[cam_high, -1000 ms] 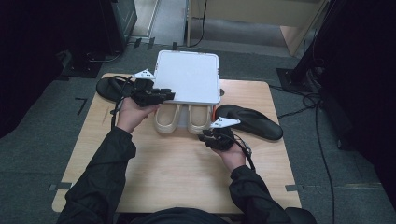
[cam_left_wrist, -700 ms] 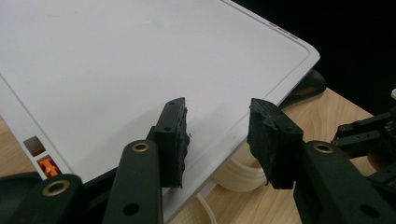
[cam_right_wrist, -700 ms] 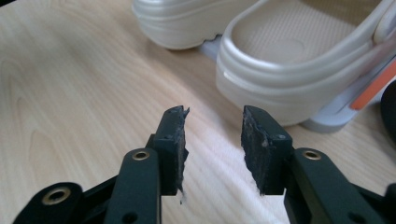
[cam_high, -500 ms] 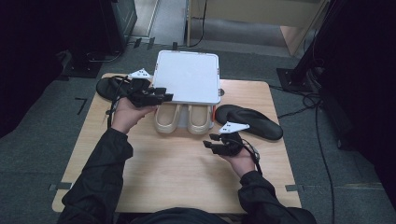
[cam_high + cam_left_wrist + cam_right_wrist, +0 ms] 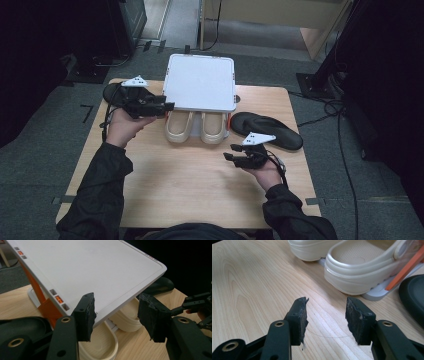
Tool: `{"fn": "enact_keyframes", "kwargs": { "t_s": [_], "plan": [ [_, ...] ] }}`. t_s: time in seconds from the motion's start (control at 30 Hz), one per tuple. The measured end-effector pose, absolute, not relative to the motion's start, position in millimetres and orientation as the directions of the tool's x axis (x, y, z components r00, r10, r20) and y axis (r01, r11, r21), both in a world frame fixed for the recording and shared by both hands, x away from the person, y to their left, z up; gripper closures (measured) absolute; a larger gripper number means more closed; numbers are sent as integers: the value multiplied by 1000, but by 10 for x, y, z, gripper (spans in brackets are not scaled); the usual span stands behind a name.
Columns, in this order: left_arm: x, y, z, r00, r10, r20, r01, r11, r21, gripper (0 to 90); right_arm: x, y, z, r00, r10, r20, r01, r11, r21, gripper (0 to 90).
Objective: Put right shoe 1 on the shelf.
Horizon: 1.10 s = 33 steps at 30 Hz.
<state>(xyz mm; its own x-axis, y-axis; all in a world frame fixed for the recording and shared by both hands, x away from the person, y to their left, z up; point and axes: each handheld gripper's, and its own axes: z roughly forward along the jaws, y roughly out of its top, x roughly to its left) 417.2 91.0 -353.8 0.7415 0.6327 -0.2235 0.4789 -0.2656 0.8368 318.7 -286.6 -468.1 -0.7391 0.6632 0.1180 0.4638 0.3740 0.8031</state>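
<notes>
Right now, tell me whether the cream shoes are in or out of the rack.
In: cream shoes sit under the white rack's top, heels sticking out.

Cream clogs [image 5: 194, 126], white shelf [image 5: 200, 82], black sandal [image 5: 267, 130]

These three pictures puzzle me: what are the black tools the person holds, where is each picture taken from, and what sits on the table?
A person holds a hand tool with a two-jaw claw in each hand. The high view looks down on the wooden table; the other two come from cameras riding on each claw. The left claw is beside a white rack, its jaws just opened, nothing gripped. The right claw is likewise open and empty. Two cream clogs sit under the rack's white top. One black sandal lies right of it, another behind the left hand.
</notes>
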Motion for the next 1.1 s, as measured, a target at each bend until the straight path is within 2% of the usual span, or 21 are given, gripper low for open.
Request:
{"fn": "enact_keyframes", "kwargs": {
  "t_s": [0.47,0.8,0.9,0.97,1.1],
  "plan": [
    [4055,1370,-3595,680,695,-233,504,-213,837,468,3380,-2855,-4662,-727,665,171,489,326,809,522],
    [4102,1561,-3850,633,740,-225,529,-203,824,473,3470,-2746,-4669,-741,647,179,486,333,808,529],
    [4150,1574,-3933,618,748,-241,548,-191,815,490,3480,-2726,-4677,-747,642,175,484,344,804,530],
    [4193,1580,-4008,618,744,-254,567,-198,800,535,3481,-2714,-4685,-747,639,181,487,343,803,530],
    [4281,1576,-4138,610,757,-233,575,-221,787,560,3466,-2710,-4689,-741,645,188,493,333,804,530]
  ]
}}
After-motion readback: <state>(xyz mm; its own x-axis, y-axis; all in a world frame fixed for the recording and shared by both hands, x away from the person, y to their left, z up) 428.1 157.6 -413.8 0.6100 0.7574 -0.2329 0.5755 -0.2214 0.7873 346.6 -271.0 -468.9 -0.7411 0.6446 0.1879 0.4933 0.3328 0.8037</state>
